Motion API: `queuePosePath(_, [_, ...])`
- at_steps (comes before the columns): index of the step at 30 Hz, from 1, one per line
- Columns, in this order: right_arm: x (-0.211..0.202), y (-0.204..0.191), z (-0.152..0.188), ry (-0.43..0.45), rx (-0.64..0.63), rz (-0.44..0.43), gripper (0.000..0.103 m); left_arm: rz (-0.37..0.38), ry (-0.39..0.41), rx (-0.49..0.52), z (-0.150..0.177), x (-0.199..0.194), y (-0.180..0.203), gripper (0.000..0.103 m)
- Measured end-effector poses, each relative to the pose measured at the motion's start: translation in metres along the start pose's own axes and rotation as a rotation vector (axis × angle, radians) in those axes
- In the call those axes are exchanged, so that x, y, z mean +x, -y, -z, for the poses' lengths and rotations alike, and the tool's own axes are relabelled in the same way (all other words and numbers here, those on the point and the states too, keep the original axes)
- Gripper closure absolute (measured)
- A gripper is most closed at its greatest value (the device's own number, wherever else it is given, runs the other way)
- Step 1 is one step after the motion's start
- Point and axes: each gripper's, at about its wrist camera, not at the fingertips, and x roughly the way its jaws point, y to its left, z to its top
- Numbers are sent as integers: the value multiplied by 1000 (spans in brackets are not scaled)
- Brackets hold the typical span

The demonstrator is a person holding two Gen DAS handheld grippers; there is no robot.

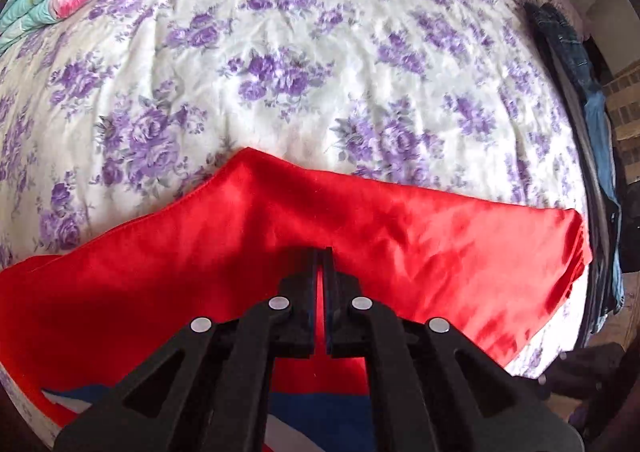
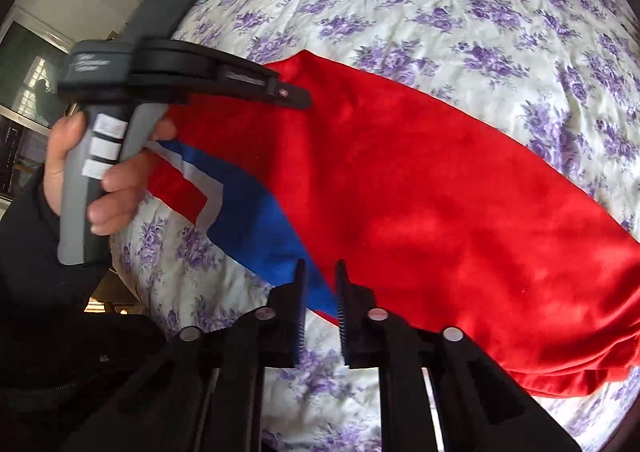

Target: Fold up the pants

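Red pants lie flat on the bed, long axis left-right; left gripper fingers closed, empty above the middle; right gripper slightly parted, empty, over the near blue-striped edge.

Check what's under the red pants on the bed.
The red pants lie directly on the purple-floral bedspread, which shows all around them. Whatever sits beneath the cloth itself is covered; nothing else pokes out.
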Motion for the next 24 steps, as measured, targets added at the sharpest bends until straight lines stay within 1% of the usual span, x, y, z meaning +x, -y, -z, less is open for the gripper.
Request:
queuePosePath(1, [2, -5, -1, 22, -17, 5, 94, 0, -10, -2, -1, 7, -1, 101])
queuePosePath(2, [6, -8, -2, 35, -28, 14, 95, 6, -3, -4, -2, 9, -3, 101])
queuePosePath(3, [12, -10, -4, 30, -29, 14, 96, 12, 0, -8, -3, 8, -5, 102])
queuePosePath(4, [20, -11, -5, 3, -24, 19, 97, 17, -1, -13, -5, 8, -6, 102])
queuePosePath(6, [43, -11, -1, -80, -14, 50, 97, 26, 3, -23, -8, 9, -9, 102])
queuePosePath(7, [50, -10, 3, -97, -9, 59, 97, 29, 7, -25, -9, 10, -10, 102])
queuePosePath(8, [51, -10, 4, -77, -10, 58, 98, 30, 11, -24, -10, 10, -12, 102])
queuePosePath(11, [49, -9, -1, -91, 5, 39, 98, 26, 13, -16, -9, 9, -17, 102])
queuePosePath(13, [41, -6, -3, -107, 23, 30, 95, 10, 7, -22, -10, 8, -12, 102])
queuePosePath(14, [30, -5, -3, -99, 24, 38, 94, -8, 4, -21, -7, 4, -11, 102])
queuePosePath(15, [15, -2, 0, -69, 28, 44, 85, -18, 10, -14, -1, -3, -10, 102])
queuePosePath(16, [-3, 5, 4, -32, 45, 49, 61, -9, 25, -8, 6, -11, -7, 102])
queuePosePath(18, [-39, 25, 17, 47, 105, 81, 35, 49, 53, -10, 26, -28, 1, 102])
queuePosePath(20, [-69, 57, 40, 97, 193, 117, 32, 107, 54, 2, 49, -35, 13, 102])
queuePosePath(21, [-81, 75, 55, 109, 251, 139, 31, 116, 41, 19, 63, -33, 19, 102])
queuePosePath(23, [-103, 115, 85, 136, 400, 187, 31, 118, -14, 45, 91, -20, 31, 102])
queuePosePath(24, [-112, 136, 101, 150, 488, 188, 31, 101, -48, 59, 105, -10, 34, 101])
